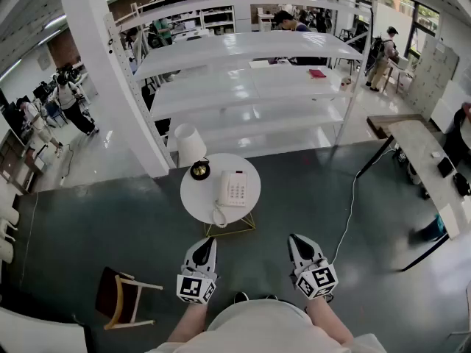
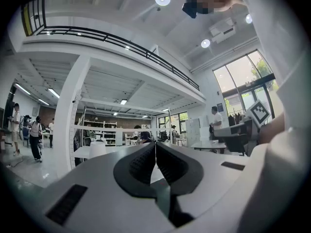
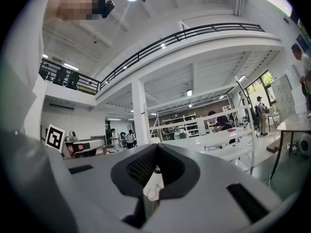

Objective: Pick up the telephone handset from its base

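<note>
A white telephone (image 1: 234, 188) sits on a small round white table (image 1: 199, 201). Its handset (image 1: 221, 189) lies in the cradle on the phone's left side, and the coiled cord (image 1: 218, 215) hangs toward the table's near edge. My left gripper (image 1: 208, 242) and right gripper (image 1: 296, 239) are held level below the table in the head view, both apart from the phone. The left gripper (image 2: 155, 143) has its jaws pressed together with nothing between them. In its own view the right gripper (image 3: 157, 148) also has its tips meeting and holds nothing.
A lamp with a white shade (image 1: 190, 144) and dark base (image 1: 199, 170) stands on the table's far left. A wooden chair (image 1: 121, 296) is at lower left, a white pillar (image 1: 110, 72) and shelving rack (image 1: 243, 72) behind, a long desk (image 1: 423, 153) at right, a cable (image 1: 347, 212) on the floor.
</note>
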`<state>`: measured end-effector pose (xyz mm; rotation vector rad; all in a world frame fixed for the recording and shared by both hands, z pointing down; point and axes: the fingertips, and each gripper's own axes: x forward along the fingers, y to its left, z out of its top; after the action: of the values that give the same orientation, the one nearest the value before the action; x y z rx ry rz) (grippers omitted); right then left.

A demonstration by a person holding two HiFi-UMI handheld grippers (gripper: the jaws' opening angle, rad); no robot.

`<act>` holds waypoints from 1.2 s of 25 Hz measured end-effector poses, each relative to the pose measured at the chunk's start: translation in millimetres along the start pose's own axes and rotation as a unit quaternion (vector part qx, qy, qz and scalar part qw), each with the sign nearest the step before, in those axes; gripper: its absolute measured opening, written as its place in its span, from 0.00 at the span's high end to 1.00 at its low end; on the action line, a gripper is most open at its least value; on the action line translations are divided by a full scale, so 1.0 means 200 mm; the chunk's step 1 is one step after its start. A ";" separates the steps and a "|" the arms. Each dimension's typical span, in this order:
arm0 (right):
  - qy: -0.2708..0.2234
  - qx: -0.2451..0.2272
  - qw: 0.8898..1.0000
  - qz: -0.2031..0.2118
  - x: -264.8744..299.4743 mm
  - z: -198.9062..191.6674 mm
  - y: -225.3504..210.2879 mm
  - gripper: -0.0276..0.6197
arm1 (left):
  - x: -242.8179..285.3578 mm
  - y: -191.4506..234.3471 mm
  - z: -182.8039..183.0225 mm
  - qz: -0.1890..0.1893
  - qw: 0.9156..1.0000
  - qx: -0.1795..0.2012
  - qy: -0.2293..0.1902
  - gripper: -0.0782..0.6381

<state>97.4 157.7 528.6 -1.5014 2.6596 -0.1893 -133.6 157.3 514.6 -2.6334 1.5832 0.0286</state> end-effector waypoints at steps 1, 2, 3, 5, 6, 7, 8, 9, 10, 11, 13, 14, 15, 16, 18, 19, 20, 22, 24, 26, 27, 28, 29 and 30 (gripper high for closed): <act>-0.001 0.000 1.000 0.000 0.00 0.00 0.00 0.95 | 0.00 0.00 0.00 0.001 1.000 0.002 0.000 0.86; -0.001 0.001 1.000 -0.001 -0.01 0.00 0.00 0.95 | 0.00 0.00 -0.01 0.002 1.000 0.003 0.000 0.86; -0.002 0.001 1.000 -0.001 -0.01 0.00 0.00 0.95 | 0.00 0.00 -0.01 0.002 1.000 0.004 -0.001 0.86; -0.003 0.002 1.000 -0.001 -0.01 0.01 -0.01 0.95 | 0.01 0.00 -0.01 0.003 1.000 0.006 -0.001 0.86; -0.004 0.001 1.000 -0.001 -0.01 0.01 -0.01 0.95 | 0.01 0.00 0.00 0.003 1.000 0.007 0.000 0.86; -0.004 0.000 1.000 -0.002 -0.01 0.02 -0.01 0.95 | 0.01 0.00 0.00 0.004 1.000 0.009 0.002 0.86; -0.004 -0.001 1.000 -0.002 -0.01 0.03 -0.01 0.95 | 0.01 0.00 0.00 0.005 1.000 0.009 0.003 0.86; -0.004 -0.003 1.000 -0.002 -0.02 0.03 -0.01 0.95 | 0.01 -0.01 0.00 0.006 1.000 0.009 0.004 0.86; -0.005 -0.004 1.000 -0.002 -0.02 0.03 -0.01 0.95 | 0.01 -0.01 0.00 0.006 1.000 0.008 0.005 0.86; -0.006 -0.005 1.000 -0.002 -0.02 0.03 -0.01 0.95 | 0.01 -0.01 0.00 0.006 1.000 0.007 0.006 0.86; -0.005 -0.007 1.000 -0.005 -0.02 0.03 -0.02 0.95 | 0.01 -0.02 -0.01 0.007 1.000 0.007 0.007 0.86; -0.004 -0.007 1.000 -0.007 -0.02 0.03 -0.03 0.95 | 0.01 -0.02 -0.01 0.007 1.000 0.007 0.009 0.86; -0.003 -0.008 1.000 -0.008 -0.03 0.03 -0.03 0.95 | 0.01 -0.03 -0.02 0.007 1.000 0.007 0.010 0.86; -0.002 -0.008 1.000 -0.007 -0.03 0.03 -0.03 0.94 | 0.02 -0.03 -0.02 0.007 1.000 0.008 0.013 0.86; -0.001 -0.008 1.000 -0.006 -0.04 0.03 -0.04 0.95 | 0.02 -0.05 -0.02 0.007 1.000 0.009 0.016 0.86; -0.001 -0.008 1.000 -0.005 -0.05 0.03 -0.04 0.95 | 0.02 -0.06 -0.01 0.007 1.000 0.008 0.017 0.86; -0.001 -0.007 1.000 -0.004 -0.05 0.03 -0.05 0.95 | 0.02 -0.07 -0.01 0.008 1.000 0.007 0.017 0.86; -0.001 -0.006 1.000 -0.003 -0.06 0.03 -0.06 0.95 | 0.02 -0.08 -0.01 0.010 1.000 0.006 0.017 0.86; -0.001 -0.004 1.000 -0.002 -0.06 0.03 -0.08 0.95 | 0.03 -0.09 -0.01 0.017 1.000 0.009 0.016 0.86; -0.003 -0.003 1.000 0.001 -0.07 0.03 -0.09 0.95 | 0.02 -0.10 -0.01 0.025 1.000 0.010 0.014 0.86; -0.005 -0.003 1.000 0.003 -0.07 0.03 -0.10 0.95 | 0.02 -0.10 -0.01 0.029 0.999 0.009 0.013 0.86; -0.006 -0.003 1.000 0.006 -0.08 0.04 -0.10 0.94 | 0.02 -0.11 -0.01 0.032 0.999 0.007 0.012 0.86; -0.006 -0.003 1.000 0.009 -0.09 0.04 -0.11 0.94 | 0.02 -0.12 -0.01 0.035 0.999 0.005 0.012 0.86; -0.006 -0.004 1.000 0.012 -0.09 0.04 -0.11 0.95 | 0.02 -0.13 -0.01 0.036 0.999 0.004 0.013 0.86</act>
<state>127.1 161.3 524.4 -1.4676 2.6705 -0.1666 -108.1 166.1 518.5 -2.5802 1.6838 -0.0075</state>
